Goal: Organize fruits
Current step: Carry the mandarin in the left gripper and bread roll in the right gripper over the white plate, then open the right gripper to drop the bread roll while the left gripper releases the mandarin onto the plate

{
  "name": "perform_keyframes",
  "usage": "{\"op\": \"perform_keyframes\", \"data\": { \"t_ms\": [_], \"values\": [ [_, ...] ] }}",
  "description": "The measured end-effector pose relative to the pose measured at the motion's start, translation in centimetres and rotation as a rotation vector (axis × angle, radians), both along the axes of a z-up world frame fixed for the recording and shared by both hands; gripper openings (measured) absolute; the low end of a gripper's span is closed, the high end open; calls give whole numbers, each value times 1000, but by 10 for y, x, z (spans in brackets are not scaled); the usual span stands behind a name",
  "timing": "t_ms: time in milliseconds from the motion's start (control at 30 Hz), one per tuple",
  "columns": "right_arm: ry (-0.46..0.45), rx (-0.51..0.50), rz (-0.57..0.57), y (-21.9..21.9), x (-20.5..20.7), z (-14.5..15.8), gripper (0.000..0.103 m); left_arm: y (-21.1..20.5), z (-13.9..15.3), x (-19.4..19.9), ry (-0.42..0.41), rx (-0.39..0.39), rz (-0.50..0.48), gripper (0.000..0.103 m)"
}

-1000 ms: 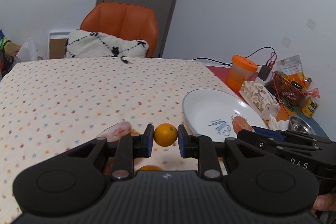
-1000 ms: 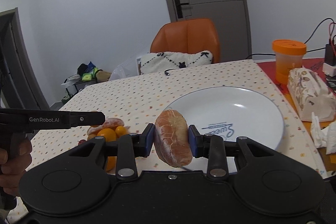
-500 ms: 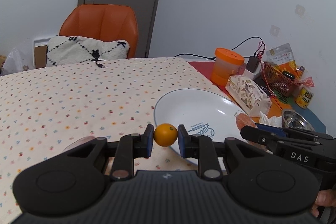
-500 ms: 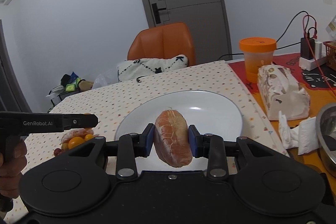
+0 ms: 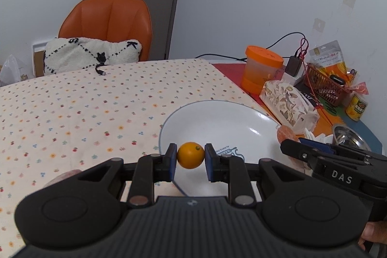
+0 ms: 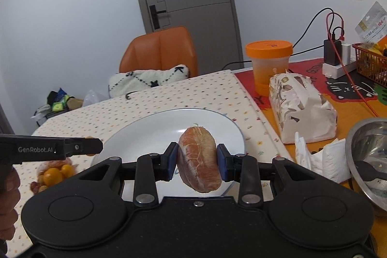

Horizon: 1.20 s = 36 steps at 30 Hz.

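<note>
The left claw [image 5: 190, 156] is held level above the near rim of the white plate [image 5: 217, 120], pointed across the table [image 5: 84, 108] toward the orange chair [image 5: 108, 23]. Its blue pads [image 5: 172, 161] are clamped on a small round orange [image 5: 190, 155], whose stem dimple is turned up and to the right. The orange is carried in the air, just over the plate's near edge.

The right claw [image 6: 197, 162] is held level to the right of the left one, above the same plate's near side. It is closed on a peeled grapefruit segment [image 6: 199, 161], pink with white pith strands. The segment's long axis is set roughly upright, leaning slightly, with its lower end hung below the pads and its upper end raised above them.

In the right wrist view, a bag of small oranges [image 6: 54, 173] is seen lying on the spotted tablecloth left of the plate, below the left claw's arm. A tissue pack [image 6: 302, 108] is seen to the right of the plate.
</note>
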State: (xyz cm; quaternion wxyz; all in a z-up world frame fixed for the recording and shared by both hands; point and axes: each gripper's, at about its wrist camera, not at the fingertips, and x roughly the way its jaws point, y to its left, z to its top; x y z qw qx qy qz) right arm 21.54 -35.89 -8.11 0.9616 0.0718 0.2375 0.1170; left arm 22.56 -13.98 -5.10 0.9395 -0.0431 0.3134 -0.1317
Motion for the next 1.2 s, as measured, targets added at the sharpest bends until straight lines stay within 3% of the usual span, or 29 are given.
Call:
{"op": "perform_keyframes", "data": {
  "t_ms": [467,733,833,900,1033,1200],
  "values": [
    [3,-83,-73,10,11,-10,38,-14,-18,17,41,27,20,23],
    [-17,-65,-58,14,0,-4,52,-13,-16,15,31,54,36,29],
    [-33,-32,-38,13,-7,-2,68,-10,-11,11,25,50,41,33],
    [-48,-18,-28,12,-11,0,77,-8,-8,8,22,62,56,47],
    [-41,-1,-4,12,-16,0,80,-3,-1,-1,-2,61,65,60],
    [-40,30,13,13,-21,-3,97,7,6,-15,-38,72,82,80]
  ]
}}
